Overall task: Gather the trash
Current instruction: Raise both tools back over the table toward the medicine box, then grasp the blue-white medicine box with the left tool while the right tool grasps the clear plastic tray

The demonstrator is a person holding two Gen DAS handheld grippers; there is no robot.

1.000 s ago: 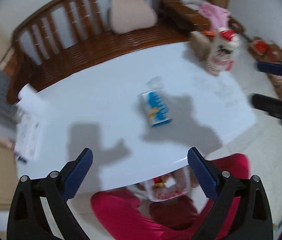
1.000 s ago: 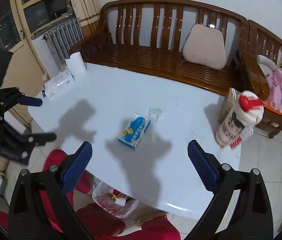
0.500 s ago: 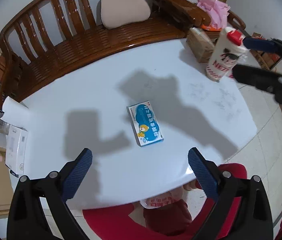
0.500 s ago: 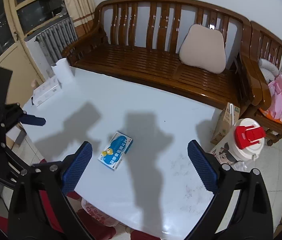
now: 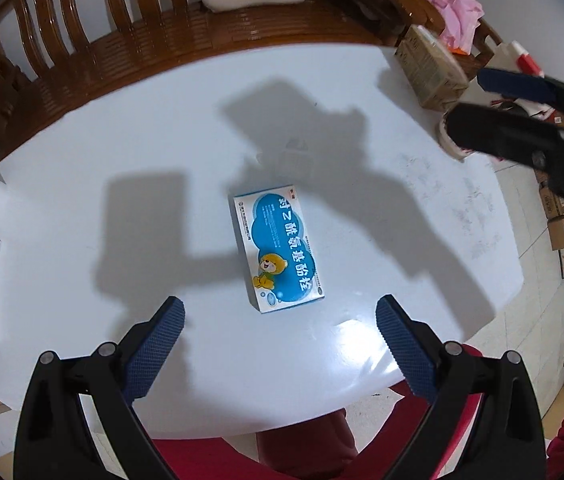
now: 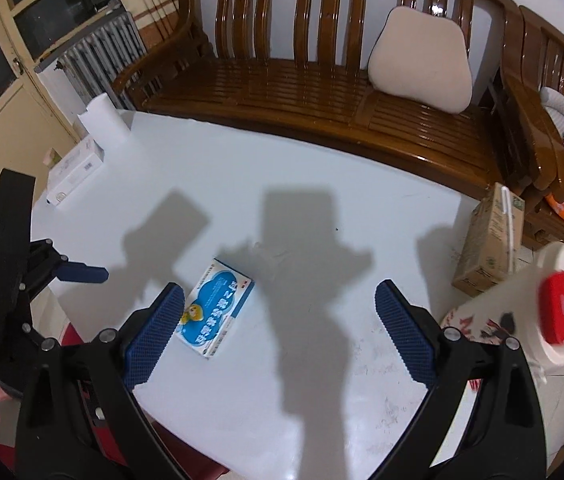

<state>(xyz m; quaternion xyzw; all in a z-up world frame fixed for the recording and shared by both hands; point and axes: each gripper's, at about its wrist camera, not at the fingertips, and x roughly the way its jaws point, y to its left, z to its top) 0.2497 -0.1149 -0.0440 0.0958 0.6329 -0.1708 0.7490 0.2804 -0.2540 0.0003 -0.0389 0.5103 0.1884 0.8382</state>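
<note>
Flat blue-white box [image 5: 277,248] with bear print, just ahead of left tool [image 5: 277,316], wide apart. Right tool [image 6: 279,304] wide too. Perhaps clear wrapper beyond. White desk [image 5: 121,140]; wooden bench [image 6: 302,88] behind.

Left gripper [image 5: 277,312] spread wide, right gripper [image 6: 279,296] likewise

You have one blue-and-white medicine box [image 5: 277,251] on the white table [image 5: 161,128], one brown drink carton [image 6: 488,240], and one white canister with a red cap [image 6: 522,312]. There is also one paper towel roll [image 6: 103,122], one white tissue box [image 6: 75,174], and one cushion [image 6: 422,58] on the single wooden bench [image 6: 302,80]. You hold two grippers, the left gripper [image 5: 277,344] and the right gripper [image 6: 279,332].
</note>
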